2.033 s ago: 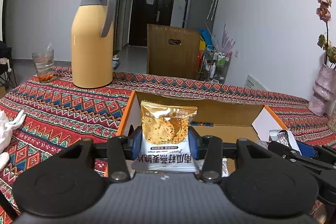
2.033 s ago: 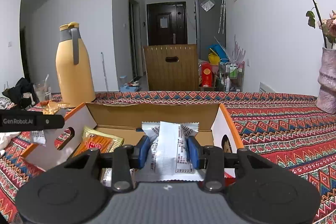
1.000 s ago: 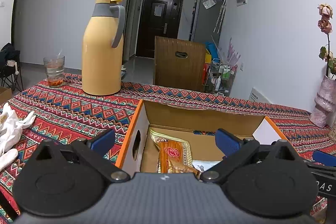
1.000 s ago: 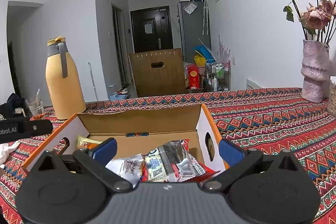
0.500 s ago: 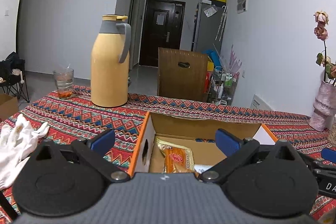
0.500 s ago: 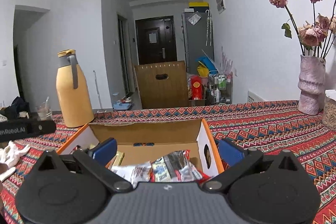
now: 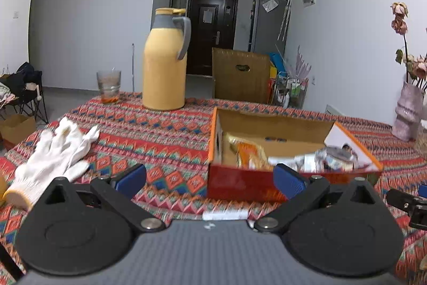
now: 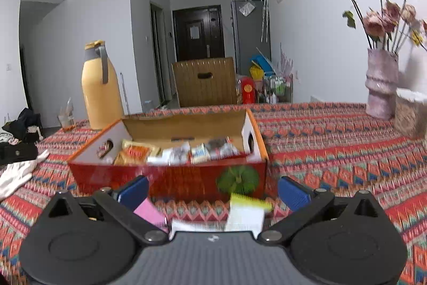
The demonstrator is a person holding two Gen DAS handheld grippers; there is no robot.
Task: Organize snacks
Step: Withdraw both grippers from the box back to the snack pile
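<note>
Two empty grippers, more snacks to get

The left gripper [image 7: 209,179] and right gripper [image 8: 213,190] are wide open, holding nothing. The box [image 8: 170,179] of snacks [image 8: 186,151] sits ahead; loose packets [image 8: 244,213] lie just below the right one, probably next.

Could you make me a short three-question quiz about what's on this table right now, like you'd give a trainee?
1. True or false: the left hand-held gripper is shut on a snack packet.
2. Multiple choice: where do most snack packets lie? A) in the cardboard box B) beside the yellow jug C) on the white glove
3. Fill in: a few packets, one pink, lie loose on the tablecloth just in front of the ____.

Key: 1 false, both grippers, including the right hand-held gripper, are open and empty; 2 A; 3 box.
</note>
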